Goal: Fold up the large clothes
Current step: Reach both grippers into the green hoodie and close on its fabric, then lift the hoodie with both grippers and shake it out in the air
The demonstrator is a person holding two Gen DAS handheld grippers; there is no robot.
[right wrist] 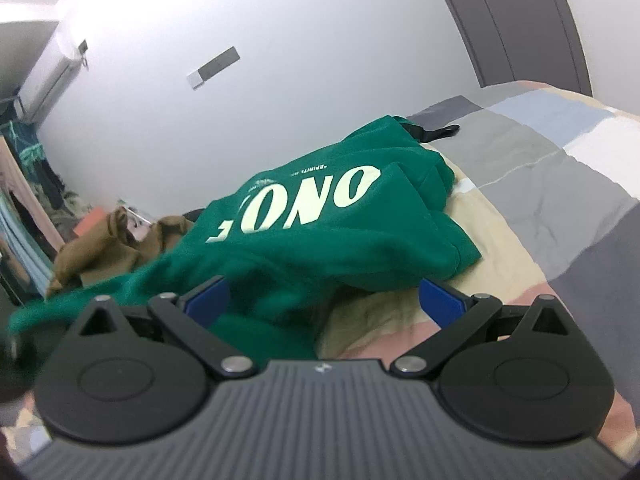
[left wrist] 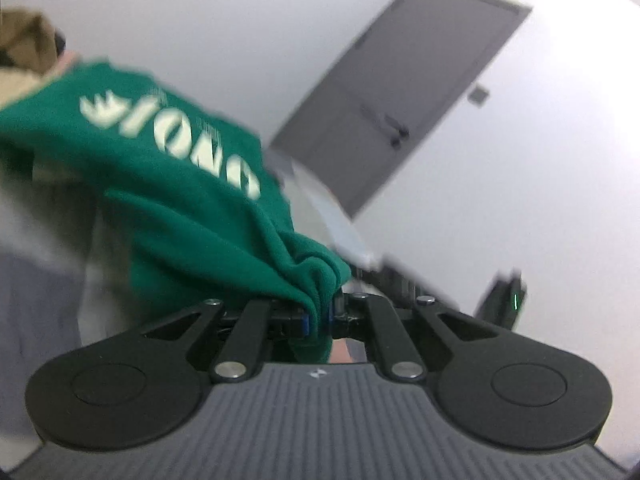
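**Left gripper pinched the green sweatshirt; right gripper stood wide open over it**

The left gripper had its jaws drawn nearly together, with a bunched fold of the green sweatshirt clamped between the blue pads. From the pinch the cloth rose and spread away to the upper left, its pale lettering showing upside down across the chest. The left wrist view was tilted and blurred. Behind the cloth stood a white wall and a grey door, and a brown garment showed at the upper left edge.

The right gripper held its jaws wide apart, gripping nothing. Its left blue pad lay against the sweatshirt's near fold, which passed partly over it; its right pad stood just beside the cloth's lower edge, over the bedding. Whether that pad touched the cloth could not be told.

In the right wrist view the sweatshirt lay heaped on a bed covered with a quilt of grey, cream, pink and pale blue patches. One part of it reached toward the lower left of the frame, blurred. The brown garment lay crumpled just beyond the sweatshirt, to the left. A dark strap poked out behind the sweatshirt's far edge. An air conditioner hung high on the wall, and hanging clothes lined the far left.
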